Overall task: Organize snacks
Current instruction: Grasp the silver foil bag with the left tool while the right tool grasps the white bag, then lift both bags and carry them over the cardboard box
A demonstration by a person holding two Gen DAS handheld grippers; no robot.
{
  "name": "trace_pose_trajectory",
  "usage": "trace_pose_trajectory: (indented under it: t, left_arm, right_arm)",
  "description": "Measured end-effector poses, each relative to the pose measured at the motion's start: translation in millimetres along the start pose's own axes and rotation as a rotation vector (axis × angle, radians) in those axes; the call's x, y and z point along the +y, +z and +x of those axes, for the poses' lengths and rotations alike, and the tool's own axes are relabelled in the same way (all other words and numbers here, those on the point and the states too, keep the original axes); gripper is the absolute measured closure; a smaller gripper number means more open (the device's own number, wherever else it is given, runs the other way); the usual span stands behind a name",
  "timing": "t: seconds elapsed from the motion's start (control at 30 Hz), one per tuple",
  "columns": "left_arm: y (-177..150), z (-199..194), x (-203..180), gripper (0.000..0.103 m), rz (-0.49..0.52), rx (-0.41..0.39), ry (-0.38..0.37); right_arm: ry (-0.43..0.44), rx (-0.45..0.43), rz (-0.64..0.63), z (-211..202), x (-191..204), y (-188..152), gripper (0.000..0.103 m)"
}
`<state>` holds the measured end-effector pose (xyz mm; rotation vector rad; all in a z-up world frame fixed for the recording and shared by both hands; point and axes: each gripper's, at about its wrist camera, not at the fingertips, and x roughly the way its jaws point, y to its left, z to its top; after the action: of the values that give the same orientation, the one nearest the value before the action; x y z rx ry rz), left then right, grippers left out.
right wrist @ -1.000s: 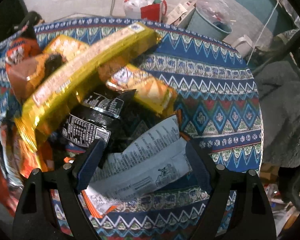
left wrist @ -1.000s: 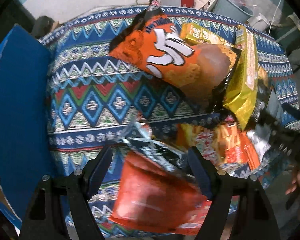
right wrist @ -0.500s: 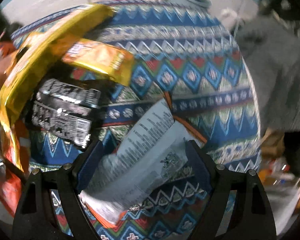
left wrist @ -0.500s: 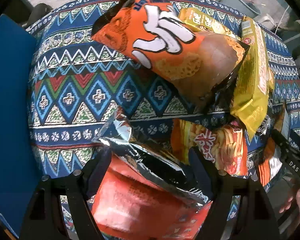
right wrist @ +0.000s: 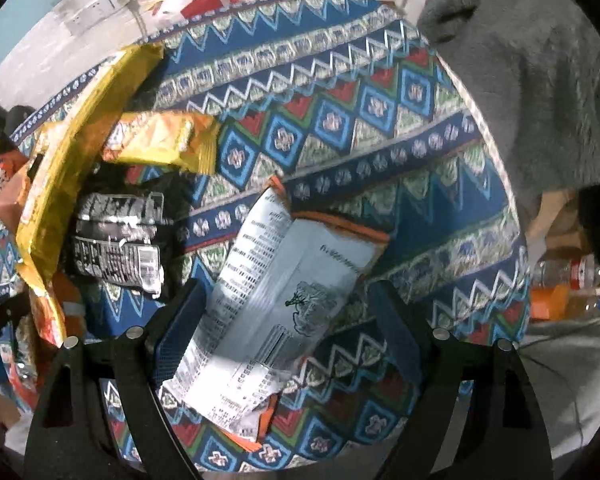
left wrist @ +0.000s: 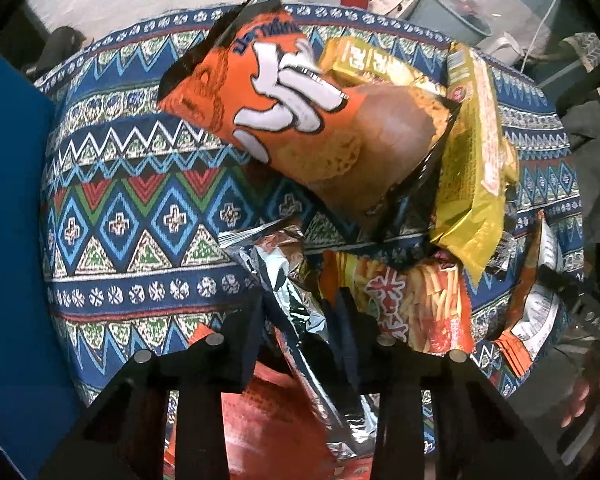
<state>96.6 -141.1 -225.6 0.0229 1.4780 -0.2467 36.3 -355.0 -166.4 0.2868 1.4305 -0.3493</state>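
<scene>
- The left gripper [left wrist: 300,304] has its fingers drawn narrow, pinching the crinkled silver top edge of a red snack bag [left wrist: 276,412] that hangs below and between them.
- The right gripper [right wrist: 284,300] keeps its fingers wide; a white-backed packet [right wrist: 276,304] with an orange border lies flat on the cloth between them, touching the left finger, with a gap at the right one.
- Both work over a patterned tablecloth [left wrist: 140,200] in blue, red and green.
- A large orange puff-snack bag [left wrist: 300,120] lies at the far middle of the cloth, its lower end overlapping a long yellow packet [left wrist: 472,168].
- Below those, an orange fries packet [left wrist: 416,300] rests just right of the left gripper.
- In the right wrist view, a black packet [right wrist: 116,248] lies left of the white-backed packet, and a small yellow-orange packet [right wrist: 164,144] sits beyond it.
- A grey fleece [right wrist: 520,72] covers the far right.
</scene>
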Motion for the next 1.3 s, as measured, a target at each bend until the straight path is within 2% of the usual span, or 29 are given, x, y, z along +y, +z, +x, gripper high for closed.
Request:
trace_pose_trajectory:
  t: [0.23,0.33,0.4,0.47,0.53,0.63,0.67,0.7,0.73,0.83,0.87,0.93,0.97,1.0,1.07,1.23,1.3]
  left_arm:
    - [6,-14,8,0.078,0.049,-0.053,-0.01]
    - [6,-21,15,0.078,0.064,-0.063,-0.016]
    - [6,-24,15,0.077,0.066,-0.068,-0.014]
    - [3,-25,21,0.077,0.055,-0.062,-0.005]
    - [-3,-25,28,0.073,0.045,-0.047,-0.01]
    - [-12,-21,34,0.05,0.031,-0.026,0.024]
    - [-14,-21,35,0.039,0.031,-0.023,0.032]
    - [-16,-21,36,0.034,0.034,-0.023,0.033]
    - [-18,-21,36,0.034,0.036,-0.023,0.032]
    - [-25,-17,36,0.034,0.056,-0.006,0.016]
    - [-28,-14,35,0.037,0.071,0.005,0.019]
    - [-32,-10,33,0.052,0.098,0.016,0.039]
    - [-34,-9,33,0.065,0.106,0.016,0.041]
    - [-34,-7,33,0.072,0.109,0.018,0.036]
    - [-35,-6,36,0.074,0.108,0.01,0.029]
    - [-39,-14,45,0.076,0.129,-0.031,0.07]
    - [-41,-20,46,0.076,0.141,-0.046,0.071]
  right_arm:
    - [0.004,0.099,-0.018,30,11,-10,0.02]
    - [-0.017,0.087,-0.067,30,27,-18,0.02]
    - [-0.029,0.075,-0.105,28,37,-22,0.029]
    - [-0.034,0.044,-0.143,23,44,-22,0.055]
    - [-0.015,0.035,-0.156,17,50,-22,0.062]
    - [-0.005,0.006,-0.172,8,61,-18,0.066]
    - [-0.009,-0.003,-0.178,2,60,-13,0.066]
    - [-0.017,-0.02,-0.188,-3,60,-13,0.066]
    - [-0.024,-0.041,-0.197,-16,72,-22,0.066]
    - [-0.015,-0.082,-0.223,-31,81,-19,0.066]
    - [-0.013,-0.094,-0.234,-36,84,-20,0.066]
    - [-0.012,-0.111,-0.257,-42,85,-27,0.066]
    - [-0.012,-0.117,-0.267,-47,87,-27,0.066]
    - [-0.009,-0.123,-0.273,-47,83,-27,0.066]
    - [0.003,-0.135,-0.286,-55,92,-25,0.066]
    - [0.018,-0.159,-0.301,-62,95,-28,0.066]
    - [0.018,-0.173,-0.308,-53,93,-18,0.066]
